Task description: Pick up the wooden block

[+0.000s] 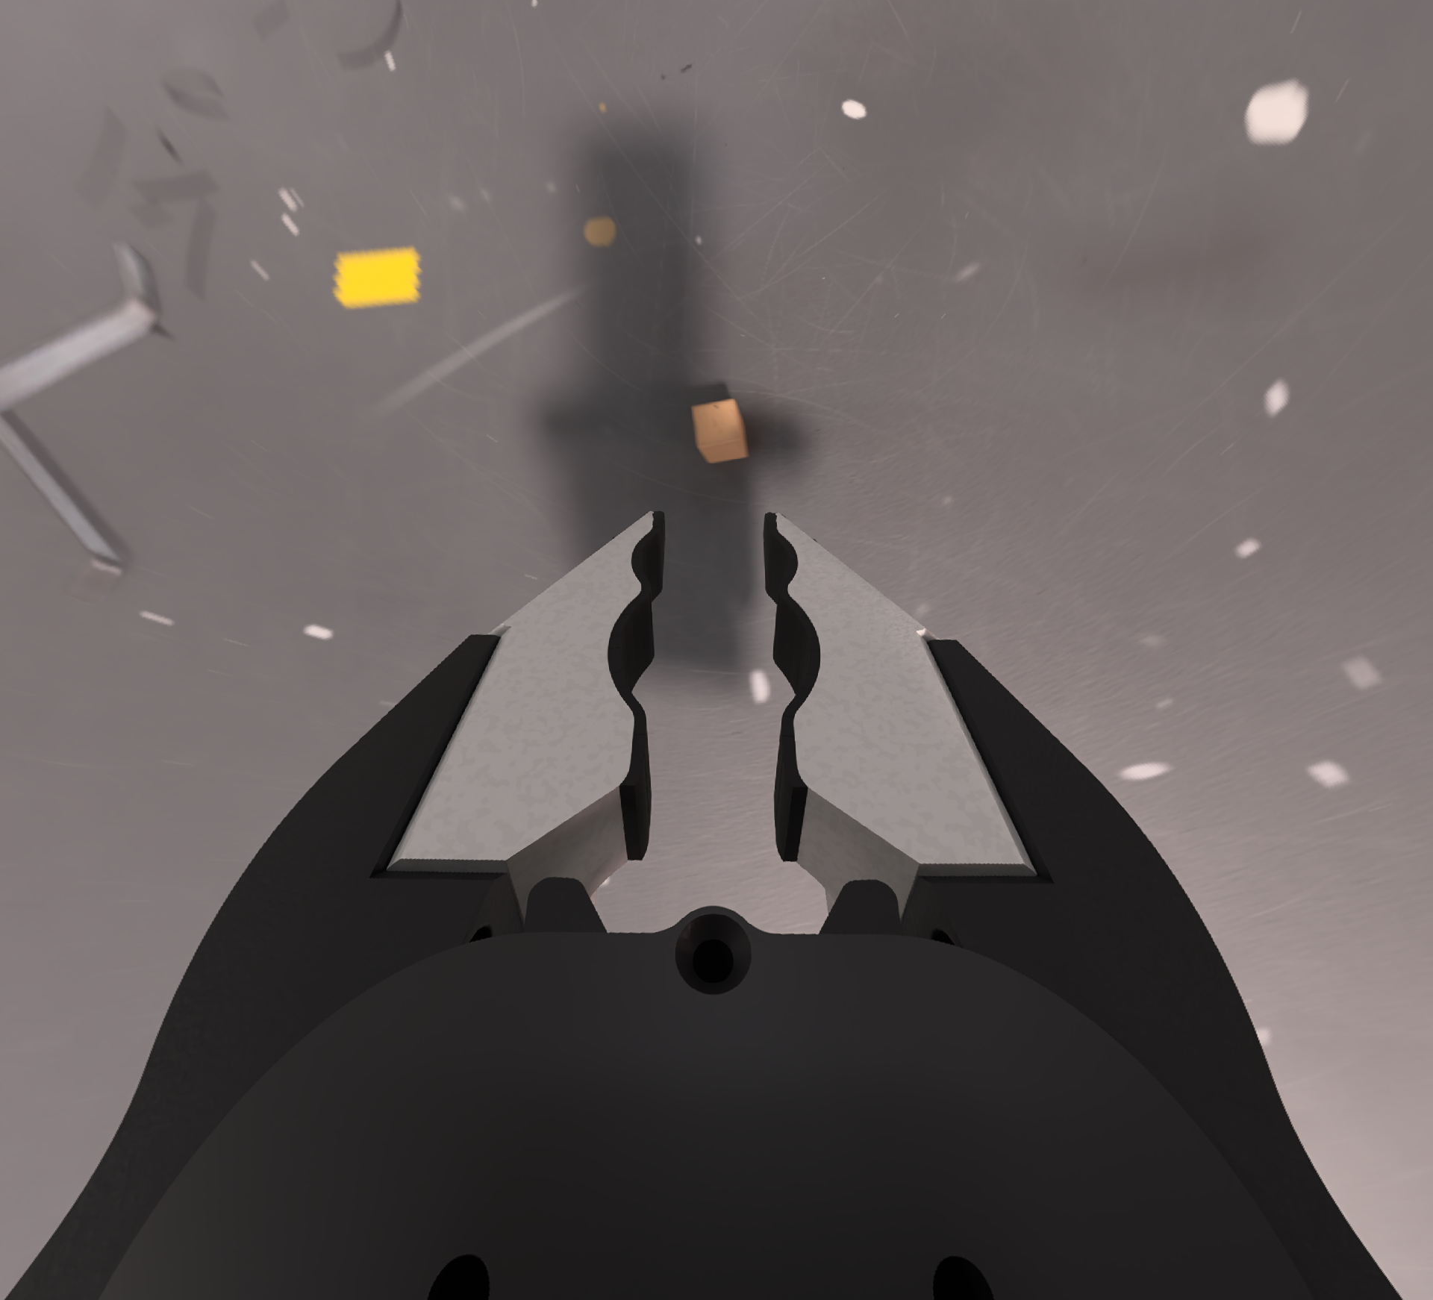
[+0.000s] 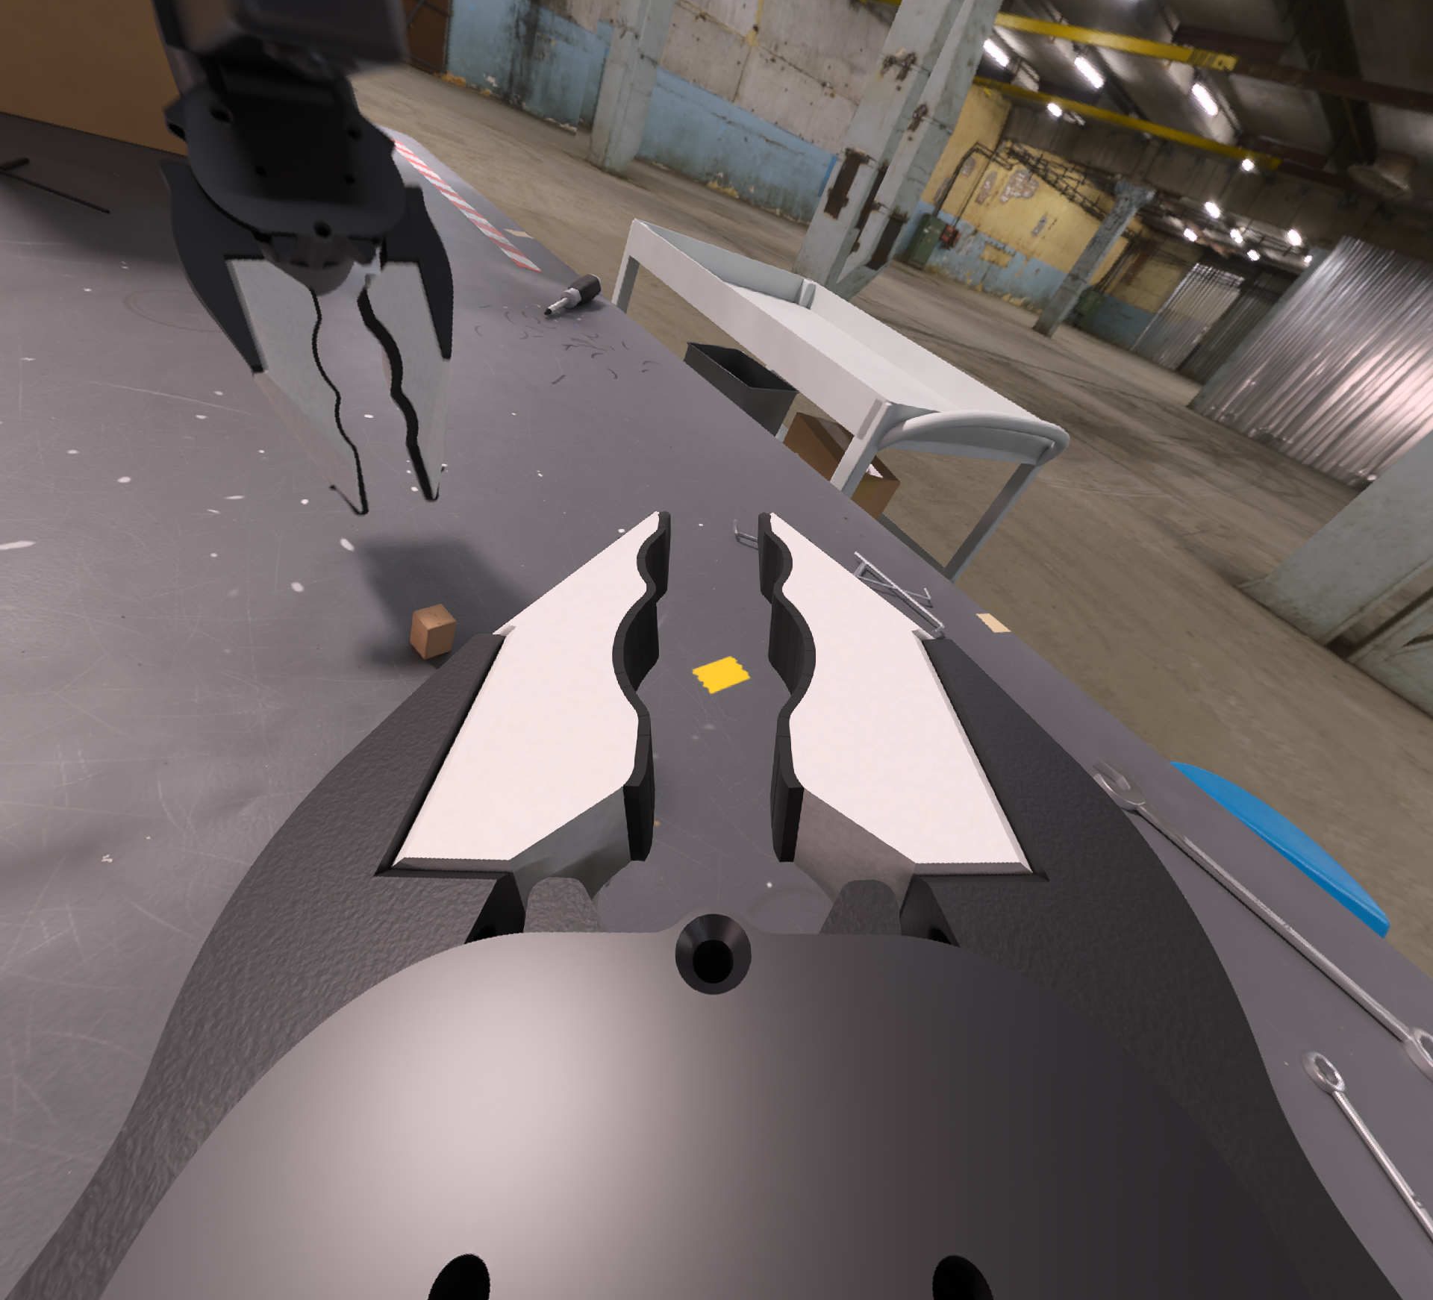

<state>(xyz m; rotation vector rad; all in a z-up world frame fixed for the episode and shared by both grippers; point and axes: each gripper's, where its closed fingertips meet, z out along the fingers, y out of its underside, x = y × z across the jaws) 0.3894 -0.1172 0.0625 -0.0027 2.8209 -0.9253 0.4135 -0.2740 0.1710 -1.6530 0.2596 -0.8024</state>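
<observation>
The wooden block (image 1: 720, 432) is a small tan cube resting on the grey scratched tabletop (image 1: 1008, 332). In the left wrist view it lies ahead of and below my left gripper (image 1: 713, 518), which is open, empty and pointing down at the table. In the right wrist view the block (image 2: 431, 630) sits just left of my right gripper (image 2: 713, 518), which is open and empty and held low over the table. The left gripper (image 2: 395, 499) also shows there, hovering above the block with its fingers apart.
A yellow tape patch (image 1: 377, 276) (image 2: 721, 676) lies on the table. Metal hex keys (image 1: 70, 363) lie at the left. Wrenches (image 2: 1256, 922), a blue object (image 2: 1287, 852) and a small socket (image 2: 572, 295) lie near the table edge. A white table (image 2: 814, 340) stands beyond.
</observation>
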